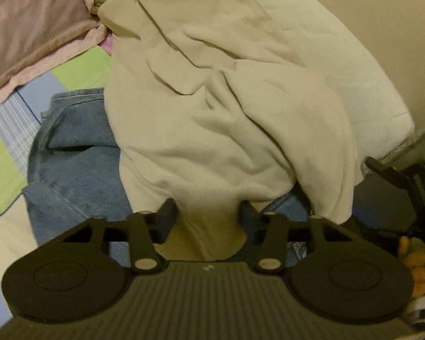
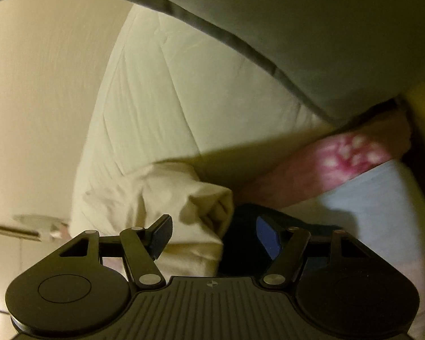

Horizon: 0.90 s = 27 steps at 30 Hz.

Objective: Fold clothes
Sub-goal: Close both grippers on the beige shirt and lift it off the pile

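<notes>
On bed [image 1: 2, 153], cream garment [image 1: 212, 107] heaped over jeans [image 1: 70, 164]. Left gripper [image 1: 208, 215] angled down, jaws half open, cream fold between, pads not visibly pressing. Right gripper [image 2: 215, 235] wide open, cream edge [image 2: 184, 206] between fingers, unheld. Grasping step; next, both must pinch firmly.

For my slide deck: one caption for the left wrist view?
Left gripper straddles a fold of cream garment lying over jeans on a patchwork bedspread.
</notes>
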{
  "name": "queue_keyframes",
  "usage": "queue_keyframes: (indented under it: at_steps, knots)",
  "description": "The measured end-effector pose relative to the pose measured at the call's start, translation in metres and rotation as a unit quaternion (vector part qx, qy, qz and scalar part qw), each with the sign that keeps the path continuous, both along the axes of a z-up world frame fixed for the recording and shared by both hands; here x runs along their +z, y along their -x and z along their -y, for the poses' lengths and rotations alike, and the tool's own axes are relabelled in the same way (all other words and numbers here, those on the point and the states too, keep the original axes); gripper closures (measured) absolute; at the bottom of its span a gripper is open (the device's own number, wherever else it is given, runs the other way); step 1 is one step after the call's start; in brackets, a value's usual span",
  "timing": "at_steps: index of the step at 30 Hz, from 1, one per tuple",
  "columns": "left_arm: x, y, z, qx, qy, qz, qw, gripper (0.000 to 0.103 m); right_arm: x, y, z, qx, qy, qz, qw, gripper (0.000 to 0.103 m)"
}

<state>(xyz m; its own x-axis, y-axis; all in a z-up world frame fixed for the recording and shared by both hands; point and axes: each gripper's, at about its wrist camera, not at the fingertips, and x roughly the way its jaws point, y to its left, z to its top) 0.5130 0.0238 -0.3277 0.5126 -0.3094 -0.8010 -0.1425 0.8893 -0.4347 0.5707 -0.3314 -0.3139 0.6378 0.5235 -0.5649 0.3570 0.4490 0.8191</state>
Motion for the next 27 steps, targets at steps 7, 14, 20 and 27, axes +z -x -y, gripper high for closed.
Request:
queue_keyframes:
  at_steps: [7,14,20,27]
  knots:
    - [0.030,0.010,-0.010,0.012,-0.007,0.043,0.9990,0.090,0.037,-0.016,-0.023,0.051,0.080,0.066,0.993,0.102]
    - [0.092,0.037,-0.035,0.024,-0.063,0.113,0.9912,0.102,0.134,-0.015,-0.053,0.099,0.174,0.223,0.954,0.102]
    - [0.133,0.091,-0.064,0.064,-0.079,0.158,0.9823,0.102,0.206,0.014,-0.105,0.167,0.151,0.326,0.918,0.103]
    - [0.201,0.240,-0.138,0.202,-0.102,0.234,0.9456,0.103,0.273,0.078,-0.164,0.239,0.099,0.412,0.874,0.103]
